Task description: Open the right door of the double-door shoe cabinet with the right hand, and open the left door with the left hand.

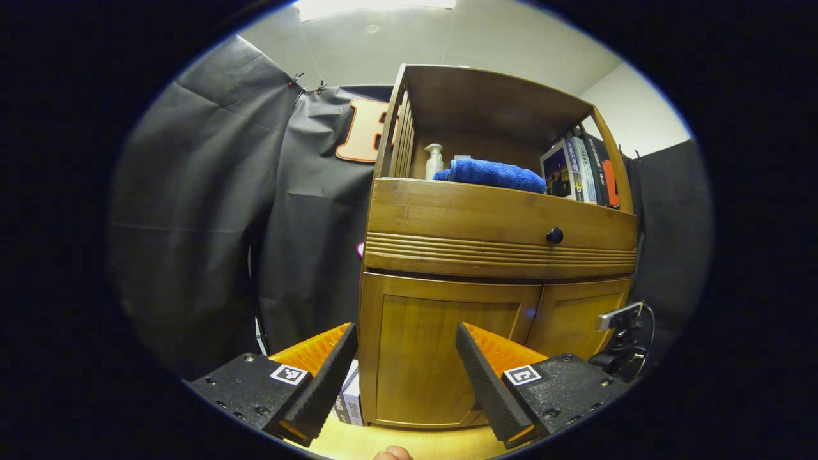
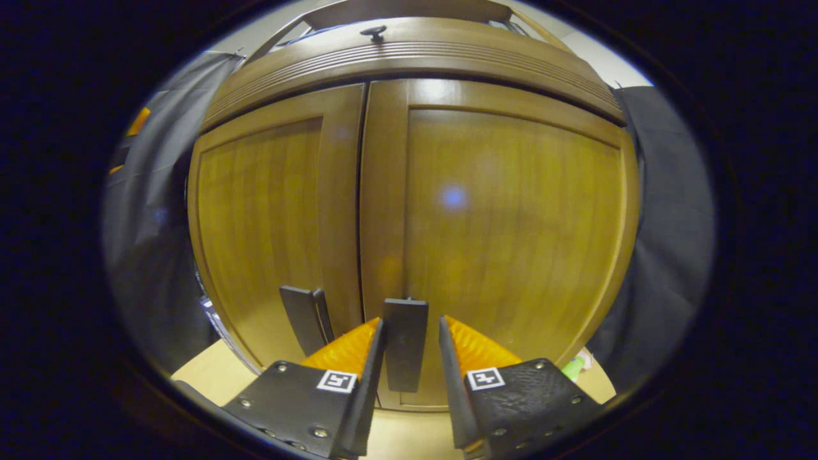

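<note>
The wooden shoe cabinet (image 1: 498,217) stands on a light table with both doors shut. In the left gripper view my left gripper (image 1: 409,367) is open, a short way in front of the left door (image 1: 441,345), with nothing between its fingers. The other gripper (image 1: 623,332) shows low at the right door (image 1: 575,313). In the right gripper view my right gripper (image 2: 409,335) is close to the right door (image 2: 511,223). That door's dark handle (image 2: 404,345) lies between its fingers, with a small gap on one side. The left door's handle (image 2: 305,316) is beside it.
A drawer with a black knob (image 1: 555,235) runs above the doors. The open shelf holds a blue towel (image 1: 492,174), a pump bottle (image 1: 434,160) and books (image 1: 578,169). Small boxes (image 1: 350,399) lean by the cabinet's left foot. Black cloth hangs behind.
</note>
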`<action>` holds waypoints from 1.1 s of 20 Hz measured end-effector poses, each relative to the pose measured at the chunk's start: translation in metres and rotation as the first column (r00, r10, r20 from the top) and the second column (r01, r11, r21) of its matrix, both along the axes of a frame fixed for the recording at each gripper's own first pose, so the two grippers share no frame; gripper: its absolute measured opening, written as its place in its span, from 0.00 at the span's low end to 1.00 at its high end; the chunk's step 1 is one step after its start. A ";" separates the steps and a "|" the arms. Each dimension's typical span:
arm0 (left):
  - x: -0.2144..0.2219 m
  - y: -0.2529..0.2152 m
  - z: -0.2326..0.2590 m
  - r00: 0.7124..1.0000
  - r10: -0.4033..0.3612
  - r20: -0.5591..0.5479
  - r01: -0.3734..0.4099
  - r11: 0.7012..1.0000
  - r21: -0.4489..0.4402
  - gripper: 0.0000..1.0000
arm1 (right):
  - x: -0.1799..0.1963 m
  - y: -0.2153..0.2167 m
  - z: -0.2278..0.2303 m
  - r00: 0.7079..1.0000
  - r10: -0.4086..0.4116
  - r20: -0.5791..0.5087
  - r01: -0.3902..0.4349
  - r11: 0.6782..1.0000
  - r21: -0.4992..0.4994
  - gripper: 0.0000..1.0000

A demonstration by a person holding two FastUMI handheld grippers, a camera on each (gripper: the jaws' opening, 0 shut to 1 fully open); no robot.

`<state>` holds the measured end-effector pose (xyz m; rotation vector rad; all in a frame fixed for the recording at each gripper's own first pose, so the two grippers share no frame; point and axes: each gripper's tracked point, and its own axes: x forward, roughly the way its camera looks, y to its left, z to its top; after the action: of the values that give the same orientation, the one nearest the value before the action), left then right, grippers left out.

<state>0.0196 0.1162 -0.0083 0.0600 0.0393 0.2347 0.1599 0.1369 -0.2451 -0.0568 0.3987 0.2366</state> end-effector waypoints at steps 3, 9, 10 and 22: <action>-0.002 -0.004 -0.003 1.000 -0.004 -0.004 0.004 1.000 -0.006 0.92 | 0.001 0.001 0.002 0.998 -0.059 -0.023 0.060 0.998 0.021 0.31; -0.014 -0.009 0.004 1.000 -0.004 0.014 0.005 1.000 -0.003 0.92 | -0.020 -0.009 0.007 0.996 -0.074 -0.044 0.076 0.997 0.034 0.23; -0.016 -0.010 0.005 1.000 -0.003 0.017 0.003 1.000 0.000 0.92 | -0.026 -0.012 0.009 0.996 -0.074 -0.048 0.076 0.996 0.039 0.23; -0.032 -0.045 0.000 0.999 -0.037 0.008 0.037 0.999 -0.027 0.92 | -0.095 -0.057 0.025 0.997 -0.064 -0.048 0.067 0.997 0.047 0.23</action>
<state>-0.0124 0.0715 -0.0079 0.0329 0.0334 0.1970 0.0651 0.0795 -0.2202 0.0100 0.4400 0.1832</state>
